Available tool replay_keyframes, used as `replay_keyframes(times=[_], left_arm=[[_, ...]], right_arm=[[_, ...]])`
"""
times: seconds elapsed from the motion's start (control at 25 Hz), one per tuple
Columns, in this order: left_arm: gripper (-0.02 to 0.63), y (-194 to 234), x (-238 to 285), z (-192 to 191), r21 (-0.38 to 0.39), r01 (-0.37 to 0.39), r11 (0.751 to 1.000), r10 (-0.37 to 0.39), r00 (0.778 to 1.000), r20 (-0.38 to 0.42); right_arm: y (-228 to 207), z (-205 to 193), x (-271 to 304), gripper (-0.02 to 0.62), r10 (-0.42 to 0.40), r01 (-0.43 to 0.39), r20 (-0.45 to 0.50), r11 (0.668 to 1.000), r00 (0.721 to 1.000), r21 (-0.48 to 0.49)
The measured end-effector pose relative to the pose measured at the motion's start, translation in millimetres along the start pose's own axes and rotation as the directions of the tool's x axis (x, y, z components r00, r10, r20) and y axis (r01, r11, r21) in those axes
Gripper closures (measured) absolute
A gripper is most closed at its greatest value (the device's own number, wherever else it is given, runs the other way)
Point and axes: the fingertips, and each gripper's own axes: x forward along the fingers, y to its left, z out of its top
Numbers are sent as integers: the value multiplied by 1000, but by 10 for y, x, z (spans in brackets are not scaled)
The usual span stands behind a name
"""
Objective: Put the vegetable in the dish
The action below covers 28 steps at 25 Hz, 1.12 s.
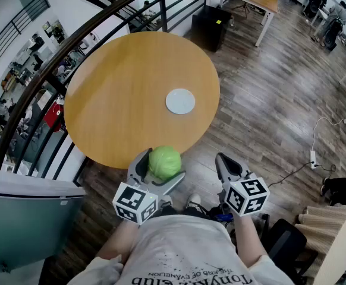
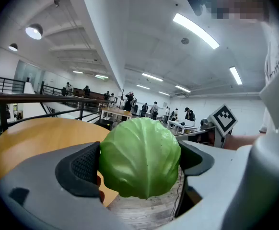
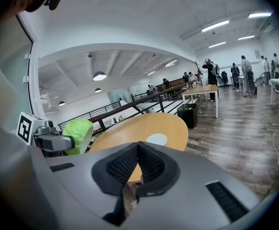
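The counter point(image 1: 119, 100) is smooth yellow wood with a soft shine. The dish point(image 1: 180, 101) looks white and smooth. The cabbage point(image 2: 139, 152) has waxy green leaves with thin veins. The left hand-held gripper point(image 2: 140, 163) and the right hand-held gripper point(image 3: 138, 163) are dull grey plastic with bumpy black pads point(image 3: 122, 166). The floor point(image 1: 268, 100) is shiny wood planks.

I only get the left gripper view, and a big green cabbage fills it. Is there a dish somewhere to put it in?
Observer: Yes. A white dish lies on the round table, right of its middle in the head view.
Operator: Anything in it?
Observer: No, it looks bare.
Operator: What is the other gripper doing?
Observer: The right gripper is shut with nothing in it, held to the right of the cabbage, off the table's near edge.
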Motion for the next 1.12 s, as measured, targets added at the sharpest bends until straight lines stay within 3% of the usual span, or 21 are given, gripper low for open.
replay_keyframes(times=[0.48, 1.12], left_arm=[[112, -11, -58, -27, 4, -2, 1000, 2, 1000, -10], [112, 286, -281, -19, 10, 24, 1000, -24, 1000, -7]], right_arm=[[32, -80, -32, 571, 3, -3, -23, 1000, 1000, -6], [148, 6, 101, 571, -68, 68, -4, 997, 998, 21]])
